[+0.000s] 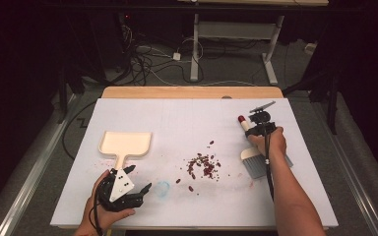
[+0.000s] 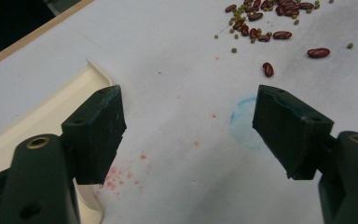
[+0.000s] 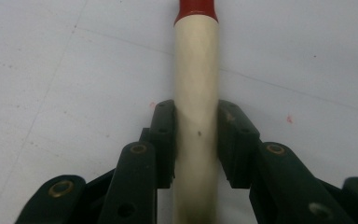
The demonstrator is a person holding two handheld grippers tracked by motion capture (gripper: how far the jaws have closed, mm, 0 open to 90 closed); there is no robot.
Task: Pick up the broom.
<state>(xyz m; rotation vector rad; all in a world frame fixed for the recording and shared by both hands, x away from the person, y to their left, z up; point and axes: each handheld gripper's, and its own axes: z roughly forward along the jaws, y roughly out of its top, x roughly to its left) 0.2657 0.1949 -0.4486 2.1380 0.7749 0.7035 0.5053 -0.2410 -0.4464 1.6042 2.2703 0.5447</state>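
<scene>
A cream dustpan [image 1: 126, 142] lies at the left of the white board, its handle pointing toward me. My left gripper [image 1: 139, 178] stands open just right of that handle with nothing between its jaws; in the left gripper view [image 2: 191, 126] the dustpan's edge [image 2: 42, 116] lies beside the left jaw. A loose heap of red beans [image 1: 204, 164] and small green ones [image 2: 261, 18] sits mid-board. My right gripper [image 1: 250, 131] is shut on the cream handle [image 3: 196, 79] of a hand brush with a red tip [image 1: 241, 119] and grey bristles [image 1: 256, 166].
A faint blue ring mark [image 2: 242, 122] and pink stains [image 2: 116, 175] mark the board [image 1: 192, 120] in front of the left gripper. A few stray beans [image 2: 318, 52] lie apart from the heap. The board's wooden far edge [image 1: 192, 92] borders the floor with cables.
</scene>
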